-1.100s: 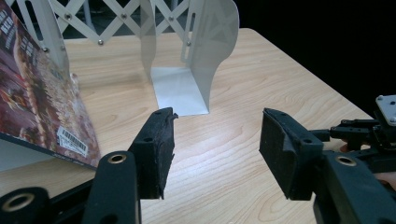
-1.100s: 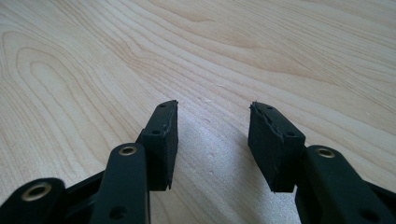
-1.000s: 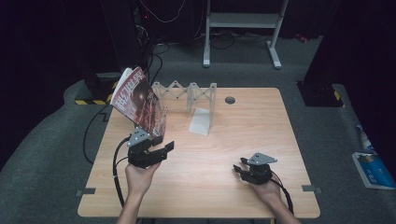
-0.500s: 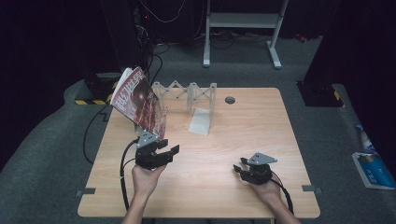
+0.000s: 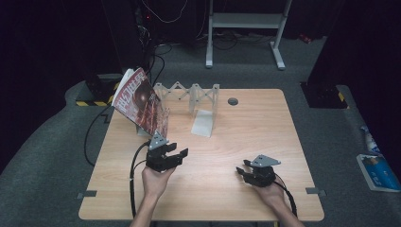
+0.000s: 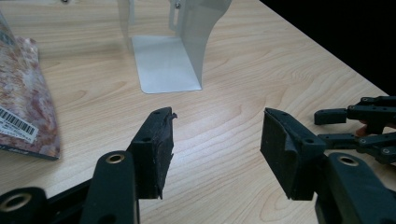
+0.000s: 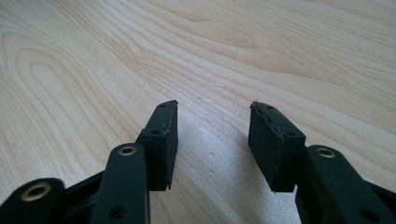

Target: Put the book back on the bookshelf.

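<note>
The left claw [image 5: 176,154] has drawn back from the magazine [image 5: 141,100] towards the person and sunk closer to the worktop [image 5: 265,127]; the right claw [image 5: 243,171] has stayed put.

In the high view, the magazine leans tilted at the left end of a metal rack [image 5: 189,92] near the far left of the worktop. A bookend [image 5: 206,118] stands at the rack's right end, its flat foot on the wood. The left claw hangs just in front of the magazine's lower edge, apart from it, jaws spread and empty. The right claw rests low over the near right part of the worktop, well apart from the magazine, jaws parted with nothing between them. A small round grommet [image 5: 232,101] sits in the wood behind the bookend. Nothing stands between the left claw and the magazine.

In the left gripper view, the left claw [image 6: 215,140] gapes over bare wood. The magazine [image 6: 23,102], barcode showing, lies off to the left and ahead of the jaws, not touching them. The bookend [image 6: 170,60] stands straight ahead, and the right claw [image 6: 327,126] shows at the right edge.

In the right gripper view, the right claw [image 7: 212,128] is open over bare wood.
</note>
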The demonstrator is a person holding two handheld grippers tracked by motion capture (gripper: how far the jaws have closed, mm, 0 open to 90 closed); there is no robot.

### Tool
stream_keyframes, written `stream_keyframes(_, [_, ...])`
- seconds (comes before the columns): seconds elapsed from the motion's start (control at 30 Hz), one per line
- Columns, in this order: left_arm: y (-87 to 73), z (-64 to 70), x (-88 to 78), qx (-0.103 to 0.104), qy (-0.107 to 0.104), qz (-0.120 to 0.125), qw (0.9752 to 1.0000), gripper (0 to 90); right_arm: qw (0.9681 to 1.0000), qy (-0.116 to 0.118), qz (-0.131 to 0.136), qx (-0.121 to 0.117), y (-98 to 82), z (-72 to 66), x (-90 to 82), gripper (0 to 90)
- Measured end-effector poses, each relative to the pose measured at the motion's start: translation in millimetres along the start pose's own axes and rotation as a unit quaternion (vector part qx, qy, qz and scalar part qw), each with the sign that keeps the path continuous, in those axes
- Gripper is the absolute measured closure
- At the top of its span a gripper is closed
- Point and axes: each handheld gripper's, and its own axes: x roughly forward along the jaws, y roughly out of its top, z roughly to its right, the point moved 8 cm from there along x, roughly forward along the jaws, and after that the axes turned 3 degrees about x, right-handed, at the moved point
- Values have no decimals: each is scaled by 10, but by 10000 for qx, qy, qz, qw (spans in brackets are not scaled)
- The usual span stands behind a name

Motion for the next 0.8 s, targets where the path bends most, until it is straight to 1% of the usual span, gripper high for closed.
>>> stream_keyframes(0.1, [-36, -7, 43, 25, 37, -86, 10000, 439, 10000, 3, 0, 2, 0, -1, 0, 525])
stream_keyframes(0.23, [-72, -8, 111, 30, 75, -125, 9999, 439, 10000, 7, 0, 1, -1, -2, 0, 523])
stream_keyframes(0.27, [-72, -8, 111, 30, 75, -125, 9999, 439, 10000, 7, 0, 1, -1, -2, 0, 523])
stream_keyframes(0.37, [-103, -3, 201, -26, 52, -178, 9998, 440, 10000, 7, 0, 0, 0, -2, 0, 523])
stream_keyframes(0.6, [-142, 32, 346, 26, 74, -240, 9997, 441, 10000, 5, 0, 1, -1, -3, 0, 522])
stream_keyframes(0.8, [-196, 53, 450, 18, 84, -325, 9994, 441, 10000, 15, -2, 0, -1, -5, -1, 524])
